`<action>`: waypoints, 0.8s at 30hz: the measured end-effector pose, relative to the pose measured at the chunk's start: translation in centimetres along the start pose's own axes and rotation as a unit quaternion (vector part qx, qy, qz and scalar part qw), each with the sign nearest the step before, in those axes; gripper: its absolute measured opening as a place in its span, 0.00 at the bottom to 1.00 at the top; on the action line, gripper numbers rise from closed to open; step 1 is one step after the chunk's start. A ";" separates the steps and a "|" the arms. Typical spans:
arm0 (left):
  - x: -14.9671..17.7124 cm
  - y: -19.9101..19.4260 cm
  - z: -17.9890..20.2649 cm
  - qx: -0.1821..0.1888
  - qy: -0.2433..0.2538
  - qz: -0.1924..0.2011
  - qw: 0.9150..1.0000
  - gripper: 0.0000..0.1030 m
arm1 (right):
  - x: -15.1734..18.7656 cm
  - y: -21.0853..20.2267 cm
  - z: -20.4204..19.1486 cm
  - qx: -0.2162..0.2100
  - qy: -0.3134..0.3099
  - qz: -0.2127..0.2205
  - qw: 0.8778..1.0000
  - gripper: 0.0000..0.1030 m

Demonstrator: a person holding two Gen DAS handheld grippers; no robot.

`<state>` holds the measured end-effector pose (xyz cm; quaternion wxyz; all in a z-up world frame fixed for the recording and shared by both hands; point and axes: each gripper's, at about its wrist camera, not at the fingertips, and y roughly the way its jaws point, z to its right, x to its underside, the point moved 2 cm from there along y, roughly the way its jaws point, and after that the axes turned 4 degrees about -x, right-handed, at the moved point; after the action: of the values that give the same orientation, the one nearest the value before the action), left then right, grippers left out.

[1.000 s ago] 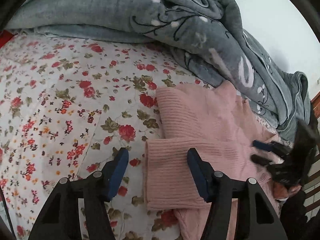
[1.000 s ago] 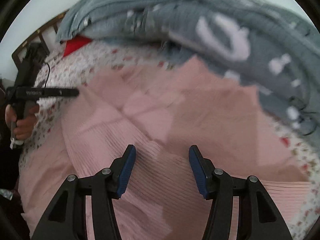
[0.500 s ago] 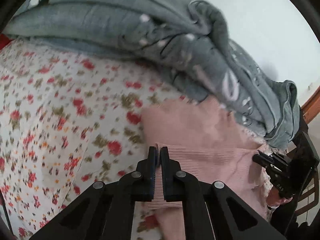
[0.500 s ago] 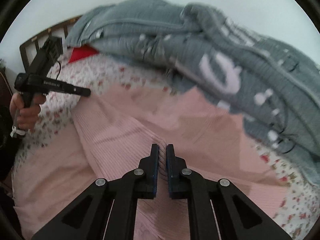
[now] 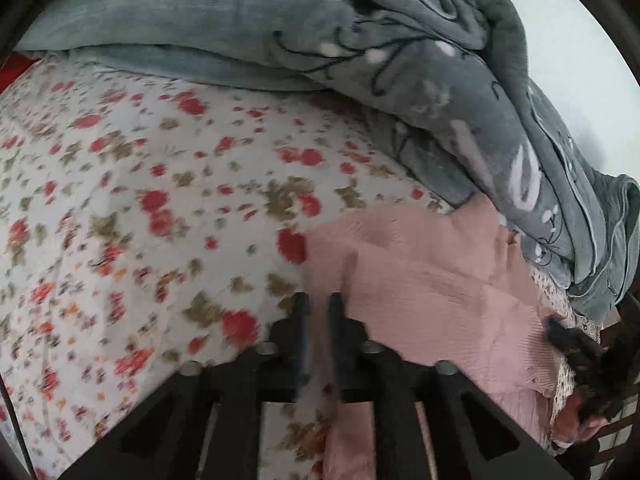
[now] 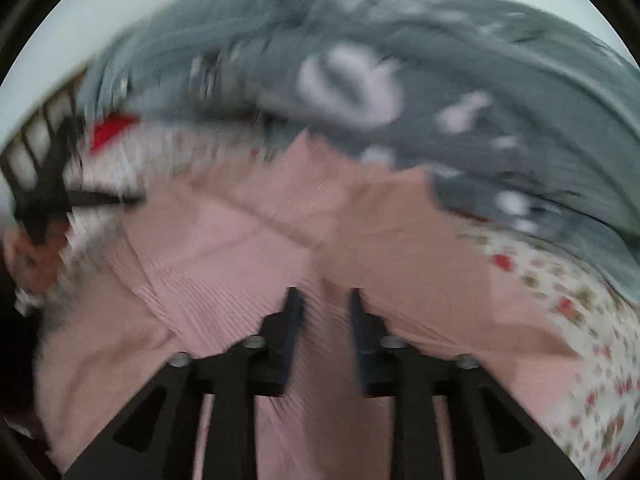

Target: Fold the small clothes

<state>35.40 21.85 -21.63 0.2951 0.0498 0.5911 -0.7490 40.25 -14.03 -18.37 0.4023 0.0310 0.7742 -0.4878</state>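
Bedsheet (image 5: pixel 120 184): floral cover, left of the work area; it carries the garment.
Left gripper (image 5: pixel 318 312): jaws nearly pressed together with a narrow gap; a strip of pink fabric runs between them. Whether the strip is firmly pinched cannot be told through the motion blur.
Pink sweater (image 5: pixel 432 288): ribbed knit, lying flat on the bedsheet, its far edge touching the grey blanket (image 5: pixel 400 80). One panel is already laid over the body.
Right gripper (image 6: pixel 324 320): jaws partly spread over the sweater (image 6: pixel 240 248); ribbed fabric shows in the gap, with no clear clamping.
Step in hand (judged): carrying the left edge across for a fold.
Technique: keep both grippers level, move the edge low over the body, and align it with the opposite side before letting go.
Risk: knit stretches and slips; a slack pinch drops the edge, and the blanket may snag the far hem.
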 end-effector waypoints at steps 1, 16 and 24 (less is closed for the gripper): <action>0.1 -0.6 -0.2 -0.012 0.002 0.003 1.000 0.46 | 0.2 -1.7 0.8 0.015 0.011 0.023 1.000 0.55; 6.0 -7.4 0.2 -0.021 0.015 0.027 0.999 0.65 | 4.3 -3.7 6.9 0.107 0.080 0.030 0.991 0.05; 8.3 -9.9 0.3 -0.026 0.022 0.032 0.999 0.65 | 4.3 -4.4 8.8 0.123 0.118 0.025 0.985 0.22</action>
<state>23.69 19.68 -16.56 0.3071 0.0773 0.6145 -0.7225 40.62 -24.61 -19.73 0.3136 0.1572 0.7490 -0.5621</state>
